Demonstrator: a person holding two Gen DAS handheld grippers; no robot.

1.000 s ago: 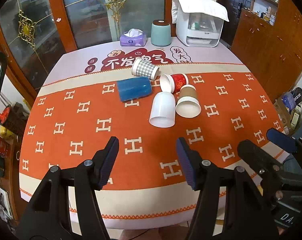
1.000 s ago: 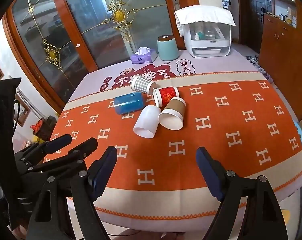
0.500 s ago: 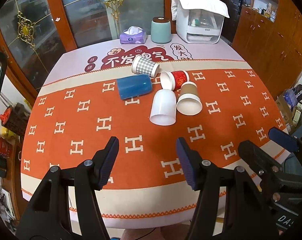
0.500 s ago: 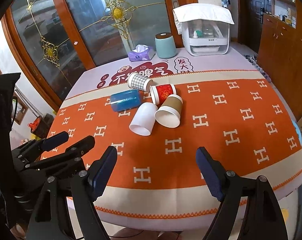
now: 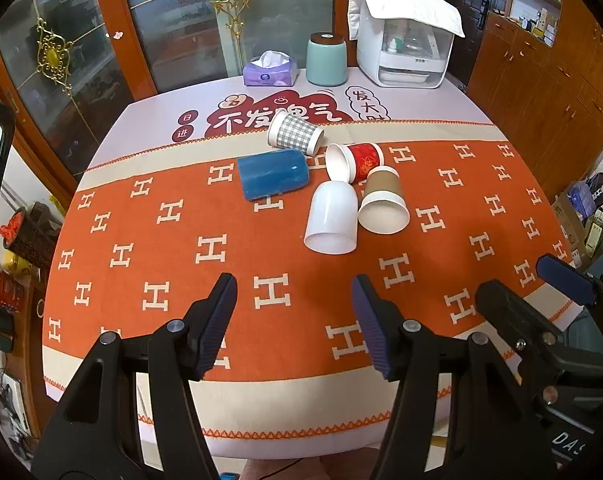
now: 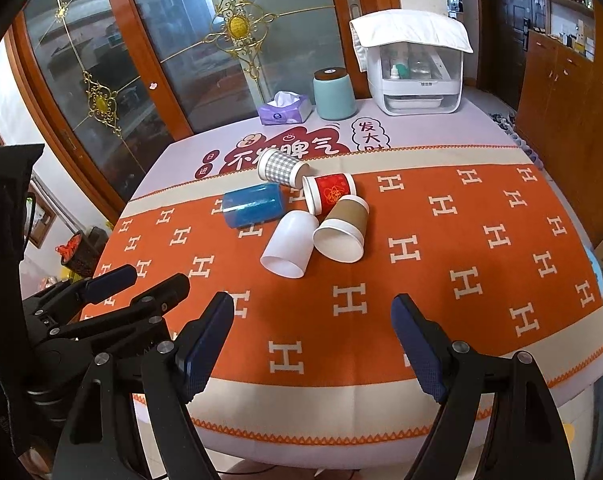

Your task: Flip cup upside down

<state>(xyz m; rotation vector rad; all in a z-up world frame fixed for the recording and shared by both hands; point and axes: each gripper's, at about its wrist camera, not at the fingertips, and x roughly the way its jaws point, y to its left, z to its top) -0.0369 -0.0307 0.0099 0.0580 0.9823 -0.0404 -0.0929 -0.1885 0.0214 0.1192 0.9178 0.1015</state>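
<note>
Both grippers, left & right, hung wide open, holding nothing; five cups lay on their sides mid-table. I'd take the white cup first, across its body, clear of the brown cup touching it

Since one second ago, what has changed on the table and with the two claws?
Only the cameras shifted slightly: the cups sit a little lower in both views, so both claws seem to have risen or tilted a bit. Nothing was grasped or released. The left claw and right claw remain open above the near table edge. The white cup, brown cup, red cup, blue cup and checked cup lie unmoved.
</note>
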